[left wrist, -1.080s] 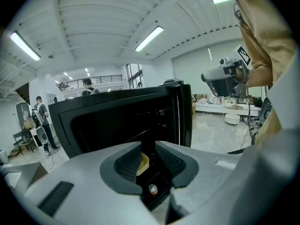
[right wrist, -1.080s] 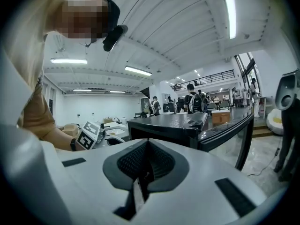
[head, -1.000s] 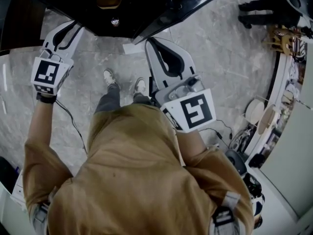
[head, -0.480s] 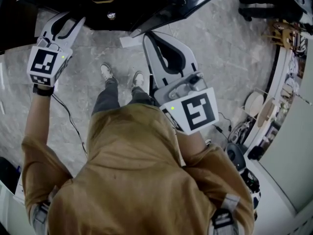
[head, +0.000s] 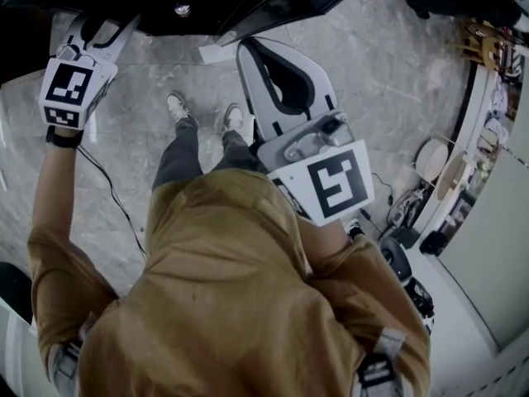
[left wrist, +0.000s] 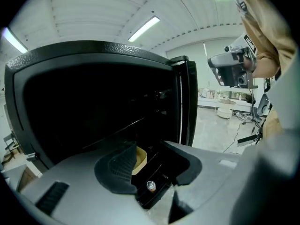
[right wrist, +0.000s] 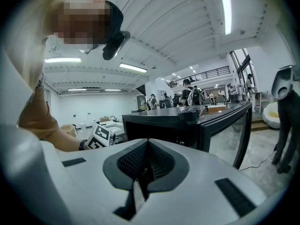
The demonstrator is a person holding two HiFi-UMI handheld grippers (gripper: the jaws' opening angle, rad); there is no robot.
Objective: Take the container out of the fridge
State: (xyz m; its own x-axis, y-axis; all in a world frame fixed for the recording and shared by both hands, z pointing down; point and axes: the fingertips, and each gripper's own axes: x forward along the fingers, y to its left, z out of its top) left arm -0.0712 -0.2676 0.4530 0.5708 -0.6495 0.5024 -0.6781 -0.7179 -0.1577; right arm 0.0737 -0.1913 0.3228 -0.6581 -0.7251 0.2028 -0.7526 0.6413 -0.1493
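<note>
The left claw (left wrist: 154, 170) has just been spreading its jaws. A yellow container (left wrist: 141, 157) shows through the gap, inside the dark fridge (left wrist: 93, 107). It is mostly hidden, so its direction is unclear. The right claw (right wrist: 146, 168) is closed and empty.

— What sort of place is this?

— A big open lab or demo hall, not a home. There's a white ribbed ceiling with long strip lights (right wrist: 226, 11), a railed upper gallery (right wrist: 206, 73), and a group of people (right wrist: 190, 95) standing far back.

— And closer in?

— Polished grey stone floor (head: 388, 98) with loose cables (head: 116, 201) across it. A black fridge (left wrist: 93, 102) stands free in the open, with white tables (left wrist: 213, 102) beyond it.
</note>
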